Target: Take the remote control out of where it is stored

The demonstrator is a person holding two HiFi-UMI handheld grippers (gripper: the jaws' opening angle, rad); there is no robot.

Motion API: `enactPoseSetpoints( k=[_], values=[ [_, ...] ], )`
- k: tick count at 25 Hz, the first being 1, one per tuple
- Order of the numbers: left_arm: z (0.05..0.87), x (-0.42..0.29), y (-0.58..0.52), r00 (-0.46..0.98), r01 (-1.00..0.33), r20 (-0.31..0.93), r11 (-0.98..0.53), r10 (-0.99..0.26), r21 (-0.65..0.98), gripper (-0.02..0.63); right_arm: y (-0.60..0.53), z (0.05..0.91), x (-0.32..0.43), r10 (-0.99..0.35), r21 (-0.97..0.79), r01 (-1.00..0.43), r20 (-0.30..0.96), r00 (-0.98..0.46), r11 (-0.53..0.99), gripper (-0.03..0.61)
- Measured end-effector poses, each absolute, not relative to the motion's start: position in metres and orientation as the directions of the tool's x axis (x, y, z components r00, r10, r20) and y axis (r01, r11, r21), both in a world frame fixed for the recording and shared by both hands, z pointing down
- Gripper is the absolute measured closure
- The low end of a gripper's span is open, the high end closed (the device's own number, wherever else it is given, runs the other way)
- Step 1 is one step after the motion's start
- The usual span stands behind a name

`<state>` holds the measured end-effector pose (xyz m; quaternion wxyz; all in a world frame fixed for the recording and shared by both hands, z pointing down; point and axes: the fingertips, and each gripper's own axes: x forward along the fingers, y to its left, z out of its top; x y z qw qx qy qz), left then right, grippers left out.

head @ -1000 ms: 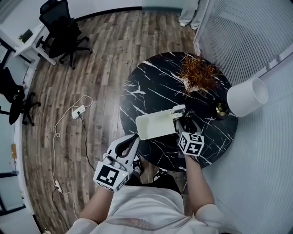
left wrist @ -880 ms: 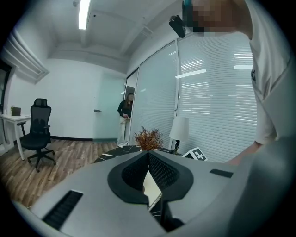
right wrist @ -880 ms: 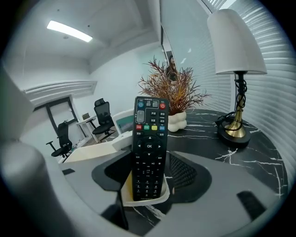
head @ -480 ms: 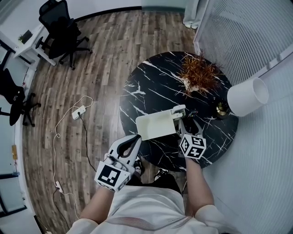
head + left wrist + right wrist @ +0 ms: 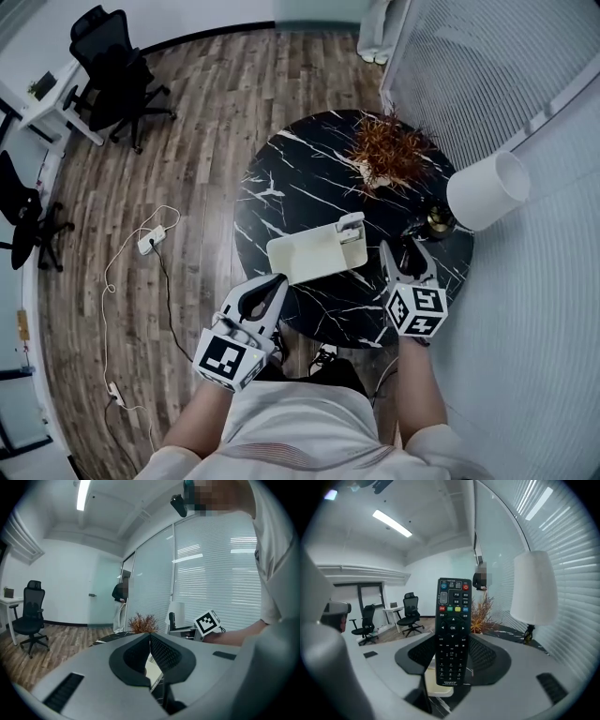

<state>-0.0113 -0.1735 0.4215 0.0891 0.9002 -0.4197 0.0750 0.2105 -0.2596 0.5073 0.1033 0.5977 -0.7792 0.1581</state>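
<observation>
Black marble counter (image 5: 300, 187): the right tool (image 5: 403, 249) has just closed its jaws on the remote control (image 5: 453, 630), upright and clear of the white tray (image 5: 305, 255). The left tool (image 5: 268, 291) is pinched together, empty.

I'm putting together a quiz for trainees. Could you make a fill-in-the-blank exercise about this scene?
1. The right gripper grips a black ___ between its jaws.
2. The left gripper has its jaws ___, with nothing between them.
3. The cream tray sits on a round black marble ___.

Answers: remote control; shut; table.

Note: the right gripper's jaws have just been closing, with the remote control between them.
</observation>
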Motion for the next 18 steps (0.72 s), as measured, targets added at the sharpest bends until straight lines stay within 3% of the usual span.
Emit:
enactPoseSetpoints(
  k=[7,12,18],
  values=[
    [0.417,0.003,-0.168,0.656,-0.754,0.186,-0.648,-0.732,0.109,0.603,-0.234,0.522,0.273,-0.778,0.005,-0.951,0.576,-0.249,0.308,0.353],
    [0.417,0.014,-0.162,0.660,-0.750,0.185,-0.653,-0.728,0.110,0.603,-0.225,0.569,0.320,-0.610,0.088,-0.923,0.773,-0.174,0.374,0.354],
    [0.424,0.023,-0.156,0.652,-0.757,0.194,-0.644,-0.733,0.112,0.603,-0.217,0.648,0.361,-0.423,0.156,-0.872,0.904,-0.063,0.464,0.354]
  ],
)
